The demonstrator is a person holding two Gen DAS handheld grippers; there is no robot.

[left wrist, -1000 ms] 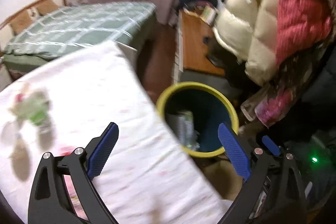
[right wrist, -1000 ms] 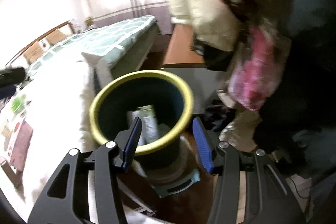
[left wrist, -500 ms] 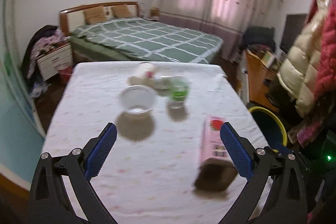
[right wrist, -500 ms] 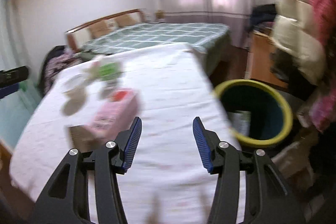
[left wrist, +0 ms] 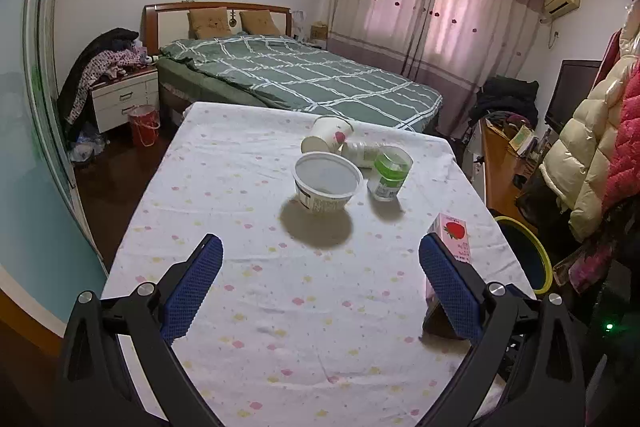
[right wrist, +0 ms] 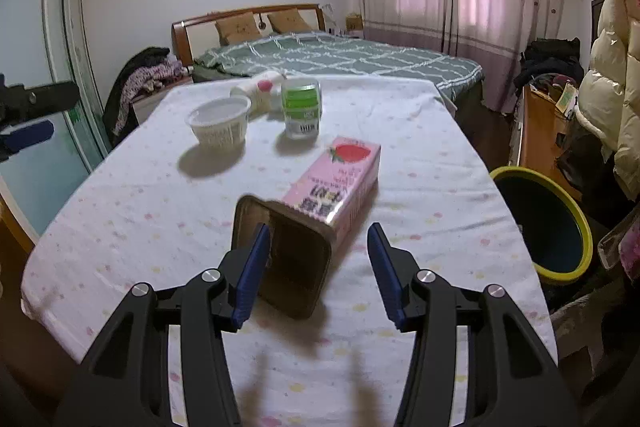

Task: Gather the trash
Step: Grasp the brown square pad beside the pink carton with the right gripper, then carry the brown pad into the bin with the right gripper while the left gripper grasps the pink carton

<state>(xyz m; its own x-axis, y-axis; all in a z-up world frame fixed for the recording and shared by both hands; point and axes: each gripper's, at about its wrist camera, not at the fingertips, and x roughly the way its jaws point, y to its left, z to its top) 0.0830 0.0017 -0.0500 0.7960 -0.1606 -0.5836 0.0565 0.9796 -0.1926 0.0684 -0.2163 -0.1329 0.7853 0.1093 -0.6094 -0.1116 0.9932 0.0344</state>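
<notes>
1. Two grippers are in view. The left gripper (left wrist: 320,281) hangs spread wide over the near end of the table (left wrist: 240,219), gripping nothing. The right gripper (right wrist: 318,265) is also parted and empty-handed, with its left pad (right wrist: 253,269) just beside the open near end of the pink carton (right wrist: 320,199).
2. One pink carton lies on its side on the table, strawberry picture facing up. Its open brown end points toward the right gripper, and it sits nearer that gripper than any other trash piece. In the left wrist view the same carton (left wrist: 452,235) peeks out behind the right-hand pad.
3. Beyond the carton, toward the table's middle, stands one white tub (right wrist: 219,125), upright and open.
4. Just right of the tub stands one clear cup with a green band (right wrist: 301,109), upright, close beside it but not touching.
5. Behind the tub lies one white paper cup (left wrist: 326,139) on its side, and one crushed pale bottle (left wrist: 362,153) rests against it.
6. One yellow-rimmed bin (right wrist: 560,203) stands on the floor off the table's right edge, level with the carton.
7. One bed with a green checked cover (left wrist: 304,75) stands past the table's far end.
8. Against half a second ago, the right gripper has come close up to the carton's open end; the left gripper stays wide apart, and the blur is gone.
</notes>
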